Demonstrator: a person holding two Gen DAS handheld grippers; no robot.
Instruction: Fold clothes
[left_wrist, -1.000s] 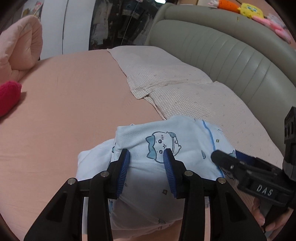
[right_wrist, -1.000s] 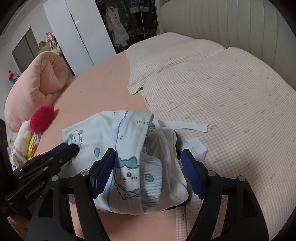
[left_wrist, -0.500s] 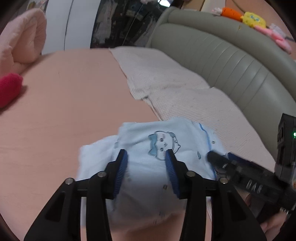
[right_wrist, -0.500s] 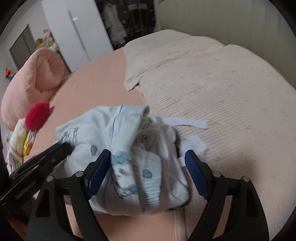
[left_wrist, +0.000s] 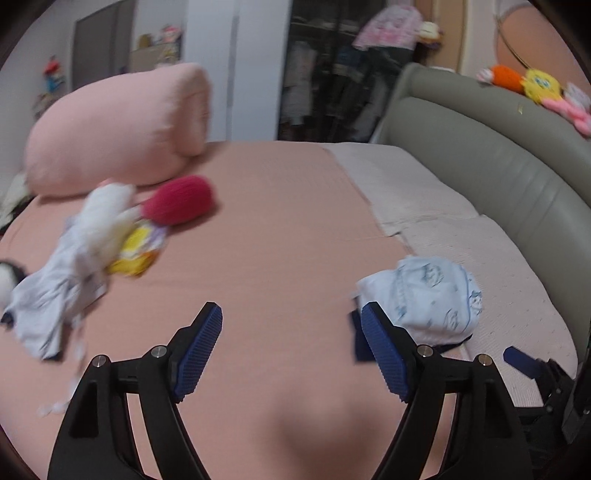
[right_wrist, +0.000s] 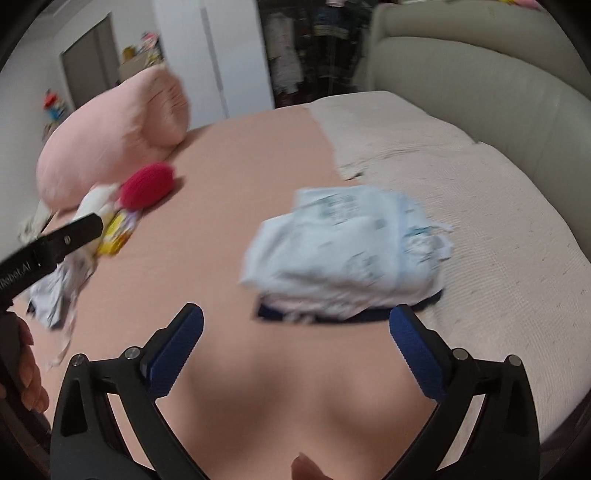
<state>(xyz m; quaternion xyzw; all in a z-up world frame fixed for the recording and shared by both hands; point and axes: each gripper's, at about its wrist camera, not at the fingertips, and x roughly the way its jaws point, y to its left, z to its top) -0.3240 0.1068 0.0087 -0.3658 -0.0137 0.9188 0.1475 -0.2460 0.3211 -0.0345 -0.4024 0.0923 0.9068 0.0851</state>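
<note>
The pink bed sheet (left_wrist: 280, 229) spreads smooth and matte. At two o'clock in the left view the folded pale-blue garment (left_wrist: 432, 295) rests, soft and printed, seemingly finished. At nine o'clock a crumpled white garment (left_wrist: 55, 288) likely needs fetching next. Left gripper (left_wrist: 291, 350) and right gripper (right_wrist: 295, 354) are opening wide, empty.

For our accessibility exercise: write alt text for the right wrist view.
A folded pale blue garment lies on a pink bed, beyond the right gripper, whose jaws are opening with nothing between them. Far left lie a pink pillow and unfolded clothes.
</note>
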